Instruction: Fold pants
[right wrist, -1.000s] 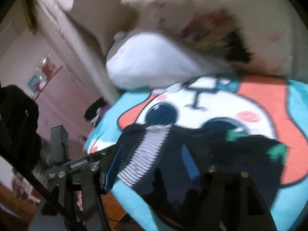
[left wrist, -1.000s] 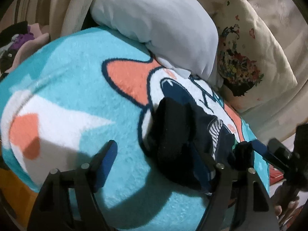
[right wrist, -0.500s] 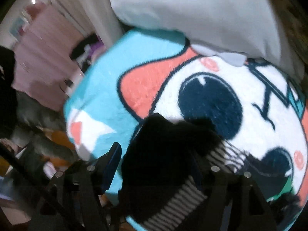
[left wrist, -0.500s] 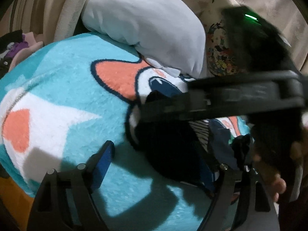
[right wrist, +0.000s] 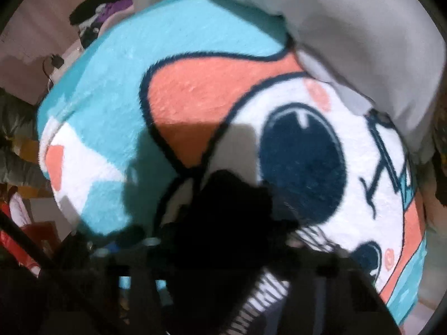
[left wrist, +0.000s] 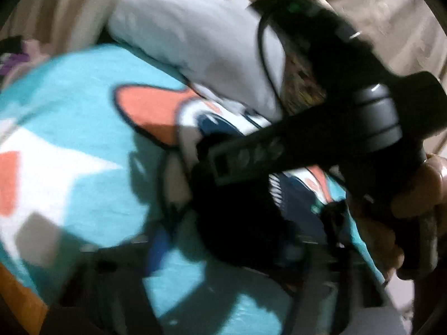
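Note:
Dark pants [left wrist: 240, 220] with a black-and-white striped band [left wrist: 275, 191] lie bunched on a turquoise cartoon blanket [left wrist: 69, 117]. In the right wrist view the pants [right wrist: 223, 223] fill the space between my right gripper's fingers [right wrist: 220, 251]; the striped band [right wrist: 259, 304] hangs below. The right gripper's body [left wrist: 321, 139] crosses the left wrist view, held by a hand [left wrist: 413, 192]. My left gripper [left wrist: 237, 248] is blurred, its fingers spread wide around the pants.
A grey pillow [left wrist: 195, 36] and a printed cushion [left wrist: 301, 83] lie at the blanket's far edge. The grey pillow also shows in the right wrist view [right wrist: 349, 22]. A pile of dark and purple clothes [right wrist: 103, 8] sits beyond the bed.
My right gripper has swung over the pants from the right and come down on the bunched dark fabric. The left gripper has shifted slightly and is blurred by motion.

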